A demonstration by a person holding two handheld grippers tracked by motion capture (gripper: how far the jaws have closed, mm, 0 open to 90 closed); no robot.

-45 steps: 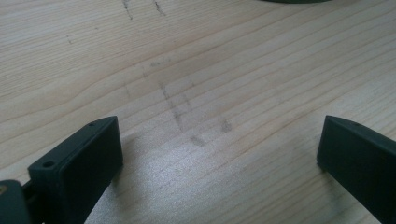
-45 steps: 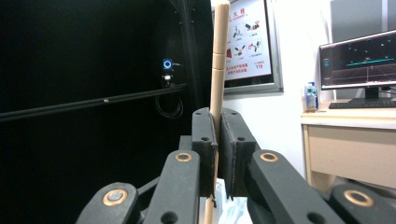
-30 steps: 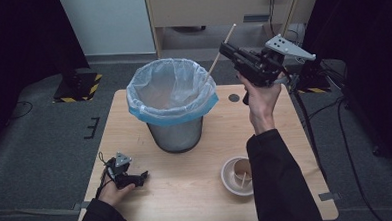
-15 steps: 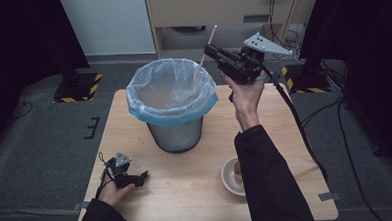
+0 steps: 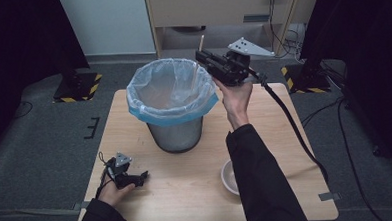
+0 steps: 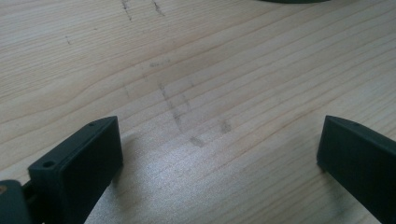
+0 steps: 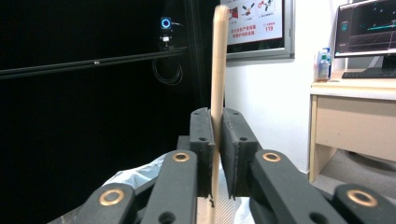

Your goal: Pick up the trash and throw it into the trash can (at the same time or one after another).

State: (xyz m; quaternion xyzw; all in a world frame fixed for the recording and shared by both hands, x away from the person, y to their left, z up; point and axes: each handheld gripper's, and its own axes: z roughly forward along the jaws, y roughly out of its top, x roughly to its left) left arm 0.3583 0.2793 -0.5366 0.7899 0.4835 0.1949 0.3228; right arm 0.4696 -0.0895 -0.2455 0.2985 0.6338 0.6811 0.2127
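While the right gripper (image 5: 200, 54) is held up over the far right rim of the bin (image 5: 175, 136), its jaws sit either side of a thin wooden stick (image 7: 218, 65) that stands upright between them; they have just been easing apart slightly, and in the right gripper view the stick still lies in the narrow gap, touching at least the left pad. From the high view the stick's top pokes up above the gripper and its lower part shows faintly through the clear bag (image 5: 148, 87), which lines the bin with a blue edge folded over the rim. Behind the stick, in the right gripper view, a wall poster (image 7: 254, 18) carries small figures and the digits "119" in red; its other writing is too small to read, and its upper part is cut off by the frame. A monitor (image 7: 369, 28) at the far right shows lines and text that cannot be made out. The left gripper (image 6: 219, 154) rests low on the wooden table (image 5: 265, 132) at the near left, jaws wide apart with bare tabletop between them. A small bowl (image 5: 229, 178) near the right forearm is half hidden by the dark sleeve (image 5: 262, 177), so its contents cannot be told.
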